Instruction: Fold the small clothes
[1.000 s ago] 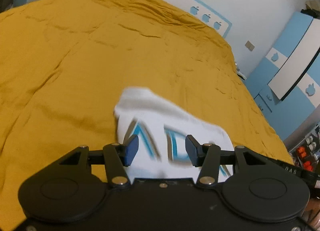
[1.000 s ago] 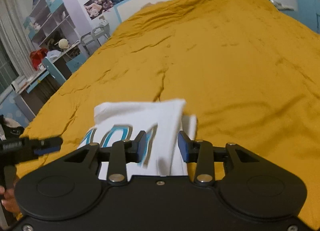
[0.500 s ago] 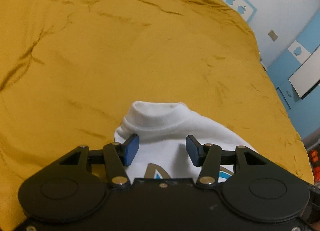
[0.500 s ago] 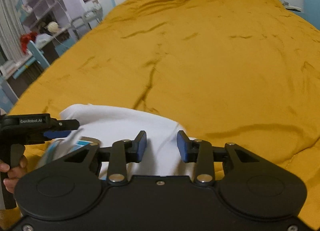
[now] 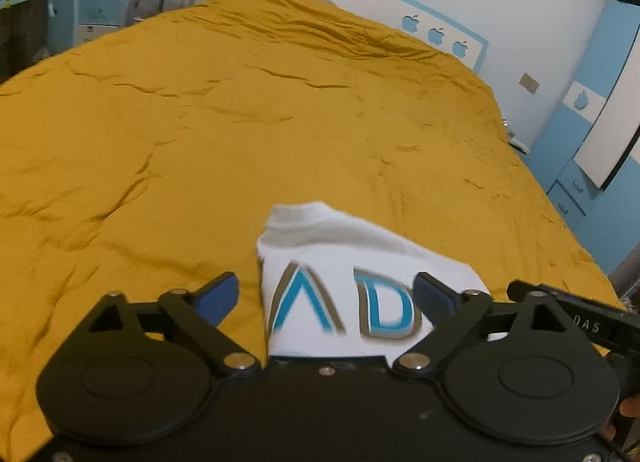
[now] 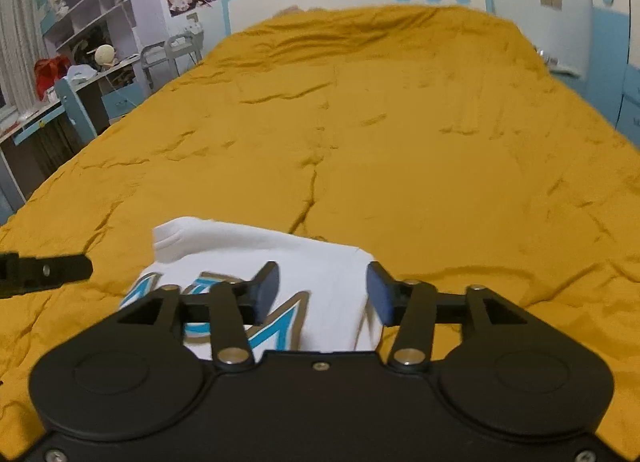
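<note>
A: Shirt [image 5: 352, 282] lies folded on the bed [image 5: 240, 134], just ahead of our left gripper [image 5: 326, 294]; its jaws have just sprung wide, nothing pinched, lettering showing between them; we tilt down toward it.

B: From the right, shirt [image 6: 312, 262] runs leftward across our front; right gripper [image 6: 322, 292] has just been opening, half spread, cloth beneath but unpressed; both hands equally near, angled downward.

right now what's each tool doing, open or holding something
Left tool: open wide, jaws just opened, holding nothing; the white shirt lies on the bed below.
Right tool: open, jaws just opened, not pressing the shirt.
</note>
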A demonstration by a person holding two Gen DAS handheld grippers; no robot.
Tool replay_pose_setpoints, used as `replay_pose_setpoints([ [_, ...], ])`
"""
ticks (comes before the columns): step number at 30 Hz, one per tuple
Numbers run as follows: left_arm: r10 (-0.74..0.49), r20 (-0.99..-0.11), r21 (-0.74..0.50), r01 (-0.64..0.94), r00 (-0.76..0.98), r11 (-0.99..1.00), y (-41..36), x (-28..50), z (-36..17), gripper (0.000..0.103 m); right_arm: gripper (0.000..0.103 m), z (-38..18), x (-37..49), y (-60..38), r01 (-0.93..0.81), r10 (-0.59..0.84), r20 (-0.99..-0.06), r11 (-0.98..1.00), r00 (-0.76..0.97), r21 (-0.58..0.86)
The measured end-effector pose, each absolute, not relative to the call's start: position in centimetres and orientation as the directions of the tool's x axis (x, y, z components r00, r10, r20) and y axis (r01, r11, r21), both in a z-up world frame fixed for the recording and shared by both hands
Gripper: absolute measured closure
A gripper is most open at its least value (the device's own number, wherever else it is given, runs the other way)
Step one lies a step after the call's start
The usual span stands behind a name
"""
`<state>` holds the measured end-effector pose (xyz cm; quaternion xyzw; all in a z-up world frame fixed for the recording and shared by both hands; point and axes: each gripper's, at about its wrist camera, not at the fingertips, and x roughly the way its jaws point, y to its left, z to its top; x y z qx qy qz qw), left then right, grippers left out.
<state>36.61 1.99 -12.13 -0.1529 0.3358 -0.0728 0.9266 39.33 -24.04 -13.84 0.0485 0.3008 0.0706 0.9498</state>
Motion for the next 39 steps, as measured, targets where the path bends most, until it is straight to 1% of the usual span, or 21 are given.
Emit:
replay_pose_setpoints([
  [1, -0.235, -0.599, -0.330, 0.032, 0.765, 0.944, 1.9, 35.5, -11.9, 0.003, 0.041, -13.4, 38.6, -23.8, -0.105, 0.160, -0.563, 0.986, 0.811, 0.128],
  [2, -0.228, -0.600, -0.327, 0.025, 0.767, 0.945, 1.8, 34.5, -11.6, 0.001, 0.039, -12.9, 37.7, -23.6, -0.105, 0.157, -0.560, 0.987, 0.813, 0.123],
  [4, -0.198, -0.609, -0.306, 0.003, 0.768, 0.952, 1.4, 32.5, -11.1, 0.000, 0.027, -12.0, 35.8, -23.2, -0.108, 0.155, -0.548, 0.987, 0.822, 0.116],
  [5, -0.184, -0.610, -0.297, -0.006, 0.771, 0.955, 1.4, 31.6, -10.9, 0.000, 0.024, -11.6, 34.9, -22.9, -0.113, 0.153, -0.541, 0.988, 0.827, 0.107],
  [6, -0.176, -0.610, -0.288, -0.009, 0.773, 0.957, 1.2, 30.6, -10.6, 0.000, 0.018, -11.2, 34.0, -22.7, -0.114, 0.149, -0.533, 0.989, 0.833, 0.098],
  [10, -0.153, -0.624, -0.276, -0.033, 0.766, 0.960, 0.8, 26.7, -9.7, 0.000, 0.009, -9.7, 30.8, -22.0, -0.114, 0.137, -0.517, 0.991, 0.845, 0.075],
  [12, -0.148, -0.630, -0.278, -0.043, 0.763, 0.960, 0.7, 24.8, -9.4, 0.000, 0.008, -9.0, 29.1, -22.0, -0.107, 0.135, -0.520, 0.991, 0.844, 0.085],
  [13, -0.148, -0.629, -0.280, -0.045, 0.764, 0.959, 0.8, 23.8, -9.2, 0.000, 0.005, -8.8, 28.4, -22.1, -0.102, 0.135, -0.522, 0.991, 0.842, 0.092],
  [17, -0.146, -0.628, -0.275, -0.041, 0.765, 0.961, 0.7, 20.4, -8.1, 0.000, 0.003, -8.1, 25.1, -22.0, -0.081, 0.123, -0.527, 0.991, 0.841, 0.103],
  [21, -0.121, -0.634, -0.237, -0.044, 0.763, 0.970, 0.0, 17.8, -7.6, 0.000, 0.000, -8.1, 22.2, -21.9, -0.061, 0.118, -0.540, 0.991, 0.833, 0.123],
  [24, -0.111, -0.630, -0.223, -0.042, 0.769, 0.974, -0.3, 15.4, -7.4, 0.000, 0.000, -8.4, 20.5, -21.8, -0.087, 0.165, -0.569, 0.983, 0.806, 0.161],
  [27, -0.109, -0.640, -0.227, -0.051, 0.761, 0.973, -0.3, 13.9, -7.5, 0.000, 0.000, -8.8, 19.3, -21.5, -0.106, 0.210, -0.619, 0.974, 0.757, 0.201],
  [30, -0.108, -0.657, -0.229, -0.061, 0.746, 0.972, -0.3, 12.4, -7.5, 0.000, 0.000, -9.2, 17.9, -20.9, -0.092, 0.191, -0.621, 0.978, 0.760, 0.188],
  [34, -0.086, -0.673, -0.205, -0.074, 0.735, 0.976, -0.6, 10.8, -7.4, 0.000, 0.000, -9.1, 16.1, -20.4, -0.066, 0.130, -0.606, 0.990, 0.785, 0.126],
  [39, -0.078, -0.681, -0.191, -0.073, 0.728, 0.979, -0.9, 9.8, -7.3, 0.000, 0.000, -8.9, 15.0, -20.4, -0.052, 0.121, -0.603, 0.990, 0.788, 0.131],
])
